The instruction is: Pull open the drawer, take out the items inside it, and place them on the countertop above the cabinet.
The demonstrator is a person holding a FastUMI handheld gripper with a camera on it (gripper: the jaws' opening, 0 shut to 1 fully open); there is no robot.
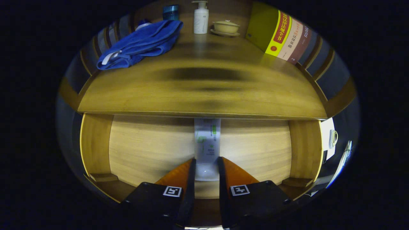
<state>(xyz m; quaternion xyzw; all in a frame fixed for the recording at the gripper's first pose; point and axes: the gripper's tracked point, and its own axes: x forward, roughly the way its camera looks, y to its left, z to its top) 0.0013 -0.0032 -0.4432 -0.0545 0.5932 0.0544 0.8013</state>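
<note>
The drawer (147, 150) stands pulled open below the wooden countertop (204, 92). A white tube with green print (207, 140) lies lengthwise on the drawer floor, its far end under the countertop's edge. My gripper (206, 164) is down inside the drawer with both fingers pressed against the tube's near cap end, one on each side. The tube still rests on the drawer floor.
On the countertop lie a blue towel (143, 43) at the back left, a white pump bottle (201, 19), a cream lidded bowl (226, 27) and a blue jar (170, 12) at the back, and upright books (281, 35) at the right. The drawer's side walls (94, 145) flank the tube.
</note>
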